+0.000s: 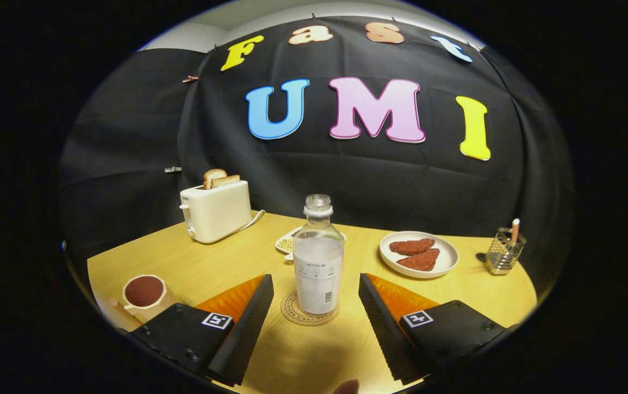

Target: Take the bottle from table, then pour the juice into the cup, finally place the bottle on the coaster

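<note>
The bottle (318, 257) stands upright at the centre of the frame, squarely on the round coaster (309, 310), its cap on and a paper label across its lower body. It looks like clear, rigid plastic or glass, smooth and likely a bit slick; I cannot tell how full it is, so its weight is a guess. The labelled midsection, below the shoulder, seems the safest place to hold. The gripper (314, 323) sits low in the frame, level with the table (226, 257), its fingers spread wide on either side of the bottle and touching nothing. The cup (143, 295), dark liquid inside, rests at lower left beside the left finger. Further back are a toaster (216, 210) with bread and a plate (419, 254).
</note>
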`<move>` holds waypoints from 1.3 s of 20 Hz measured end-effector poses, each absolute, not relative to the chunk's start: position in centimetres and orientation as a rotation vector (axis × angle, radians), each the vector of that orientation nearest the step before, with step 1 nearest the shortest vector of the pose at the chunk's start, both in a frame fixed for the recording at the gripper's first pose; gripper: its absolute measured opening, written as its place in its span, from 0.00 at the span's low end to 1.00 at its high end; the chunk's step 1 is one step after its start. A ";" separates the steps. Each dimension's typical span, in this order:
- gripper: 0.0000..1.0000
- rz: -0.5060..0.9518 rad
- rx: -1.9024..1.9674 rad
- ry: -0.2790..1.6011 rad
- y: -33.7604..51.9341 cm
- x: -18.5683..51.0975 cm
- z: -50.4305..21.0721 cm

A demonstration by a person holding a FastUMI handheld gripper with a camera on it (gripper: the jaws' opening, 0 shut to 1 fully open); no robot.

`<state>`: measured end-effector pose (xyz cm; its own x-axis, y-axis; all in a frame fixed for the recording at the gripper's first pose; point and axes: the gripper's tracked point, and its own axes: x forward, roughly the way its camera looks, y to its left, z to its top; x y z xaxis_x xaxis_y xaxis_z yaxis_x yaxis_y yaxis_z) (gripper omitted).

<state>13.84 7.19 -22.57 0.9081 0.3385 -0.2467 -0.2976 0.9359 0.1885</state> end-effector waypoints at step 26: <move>0.98 0.018 0.021 0.103 -13.7 -4.5 0.9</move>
<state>-4.48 -13.74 0.87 0.9946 0.0186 -0.1024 -0.0165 0.9996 0.0215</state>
